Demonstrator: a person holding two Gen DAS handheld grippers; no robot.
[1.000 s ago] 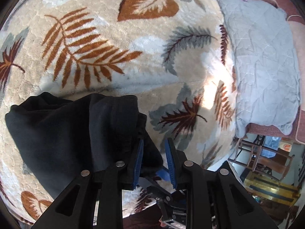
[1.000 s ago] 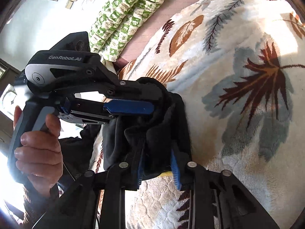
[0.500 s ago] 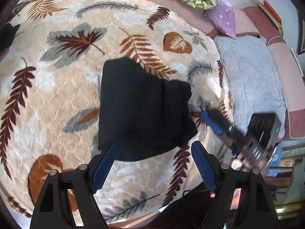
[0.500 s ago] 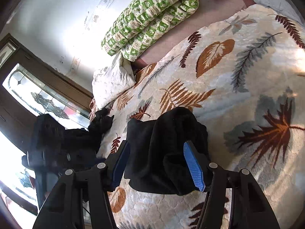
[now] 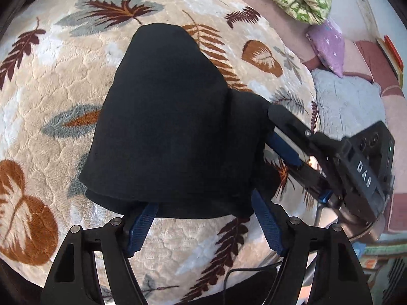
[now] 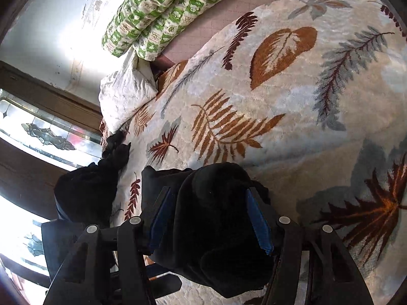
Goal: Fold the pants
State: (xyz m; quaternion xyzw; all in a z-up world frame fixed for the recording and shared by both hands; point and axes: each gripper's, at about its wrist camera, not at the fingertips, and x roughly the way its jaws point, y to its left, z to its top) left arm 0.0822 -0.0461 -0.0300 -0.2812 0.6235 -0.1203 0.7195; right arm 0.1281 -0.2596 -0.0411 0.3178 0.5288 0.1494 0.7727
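Straddling the folded black pants (image 5: pixel 173 127), the left gripper (image 5: pixel 203 226) is closing on their near edge; the right gripper (image 6: pixel 211 218) brackets their side, pads clear, probably to square the bundle.

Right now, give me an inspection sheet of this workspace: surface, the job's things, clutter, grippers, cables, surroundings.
Surface: leaf-print blanket spread over the bed.
Job's things: black pants folded into a compact bundle, lying on the blanket.
Clutter: second dark garment at the blanket's edge; white pillow; green patterned bedding roll; purple pillow; grey quilt.
Grippers: left gripper closing, pads astride the bundle's near edge, not pressing; right gripper open, pads astride the bundle's end.
Cables: one thin black cable below the left gripper.
Surroundings: patterned glass window, pale wall.
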